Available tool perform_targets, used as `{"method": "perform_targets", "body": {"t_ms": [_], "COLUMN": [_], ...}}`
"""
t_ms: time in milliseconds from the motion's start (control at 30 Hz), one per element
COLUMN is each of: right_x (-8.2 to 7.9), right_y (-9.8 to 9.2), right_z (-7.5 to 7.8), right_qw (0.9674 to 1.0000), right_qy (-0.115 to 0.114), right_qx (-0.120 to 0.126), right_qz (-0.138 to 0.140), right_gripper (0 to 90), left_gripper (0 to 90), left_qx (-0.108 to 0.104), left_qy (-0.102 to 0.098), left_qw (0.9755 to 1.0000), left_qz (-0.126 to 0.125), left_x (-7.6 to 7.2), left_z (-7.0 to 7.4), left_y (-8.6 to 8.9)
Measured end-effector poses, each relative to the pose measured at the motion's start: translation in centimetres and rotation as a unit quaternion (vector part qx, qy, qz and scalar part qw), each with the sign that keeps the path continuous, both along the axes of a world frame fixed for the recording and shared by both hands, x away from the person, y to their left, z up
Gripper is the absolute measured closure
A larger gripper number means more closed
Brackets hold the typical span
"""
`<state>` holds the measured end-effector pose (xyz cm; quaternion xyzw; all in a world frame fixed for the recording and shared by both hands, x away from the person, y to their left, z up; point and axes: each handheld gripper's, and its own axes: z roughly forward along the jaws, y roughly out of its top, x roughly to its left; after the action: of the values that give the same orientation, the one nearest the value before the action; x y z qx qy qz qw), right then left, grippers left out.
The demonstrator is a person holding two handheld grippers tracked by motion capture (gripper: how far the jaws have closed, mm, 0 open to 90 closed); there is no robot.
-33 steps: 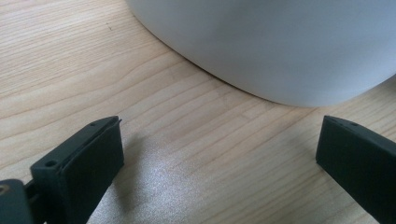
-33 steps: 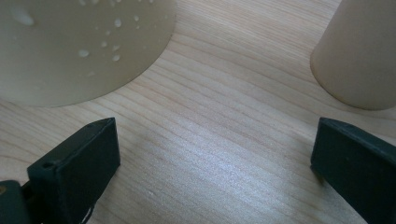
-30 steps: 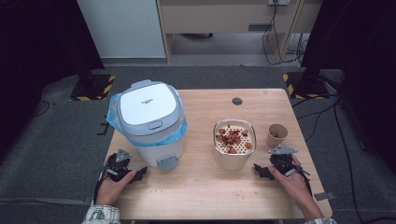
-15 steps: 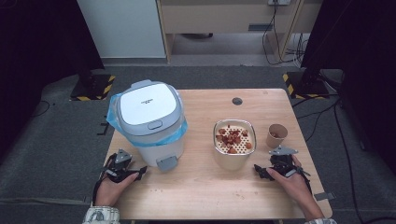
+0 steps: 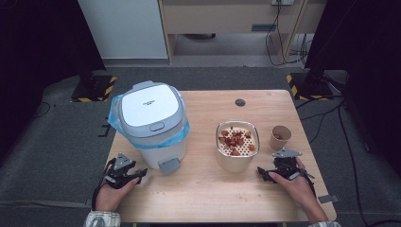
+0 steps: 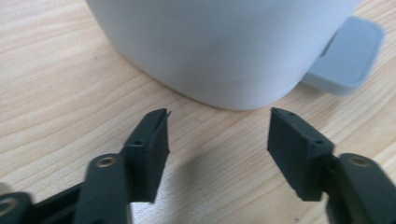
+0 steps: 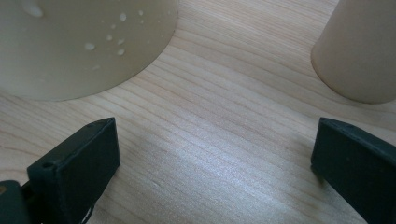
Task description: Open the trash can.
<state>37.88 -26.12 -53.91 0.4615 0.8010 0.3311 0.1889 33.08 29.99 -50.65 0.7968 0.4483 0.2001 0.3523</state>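
The high view looks down from above the near edge of the table. The left gripper view sits low, close to the white bin — upper frame. The right gripper view faces the bowl and cup — both also in the high view.

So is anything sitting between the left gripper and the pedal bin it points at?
Nothing visible. In the left gripper view only bare table lies between the left gripper and the white bin; its grey pedal juts out to one side. The jaws have just been closing, with nothing between them.
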Motion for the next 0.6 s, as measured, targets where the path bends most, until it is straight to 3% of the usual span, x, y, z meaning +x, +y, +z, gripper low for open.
{"method": "perform_targets", "body": {"t_ms": [100,200,233,400,600], "right_x": [0.0,0.0,0.0,0.0,-0.1], "right_y": [0.0,0.0,0.0,0.0,0.0], "right_z": [0.0,0.0,0.0,0.0,0.0], "right_qw": [1.0000,1.0000,1.0000,1.0000,1.0000], "right_qy": [0.000,0.000,0.000,0.000,0.000], "right_qx": [0.000,0.000,0.000,0.000,0.000], "right_qz": [0.000,0.000,0.000,0.001,0.001], "right_gripper": [1.4,1.4,1.4,1.4,1.4], "left_gripper": [54.2,59.2,65.9,74.0,81.8], "left_qx": [-0.004,-0.012,-0.014,-0.031,-0.047], "left_qy": [-0.002,-0.005,-0.005,-0.005,-0.008], "left_qw": [1.0000,0.9999,0.9999,0.9994,0.9980], "left_qz": [-0.002,-0.005,-0.007,-0.012,-0.042], "left_x": [-0.2,-0.4,-0.4,-0.9,-1.3], "left_z": [0.3,0.6,0.7,1.3,1.8], "left_y": [0.0,0.0,0.0,-0.1,-1.3]}}
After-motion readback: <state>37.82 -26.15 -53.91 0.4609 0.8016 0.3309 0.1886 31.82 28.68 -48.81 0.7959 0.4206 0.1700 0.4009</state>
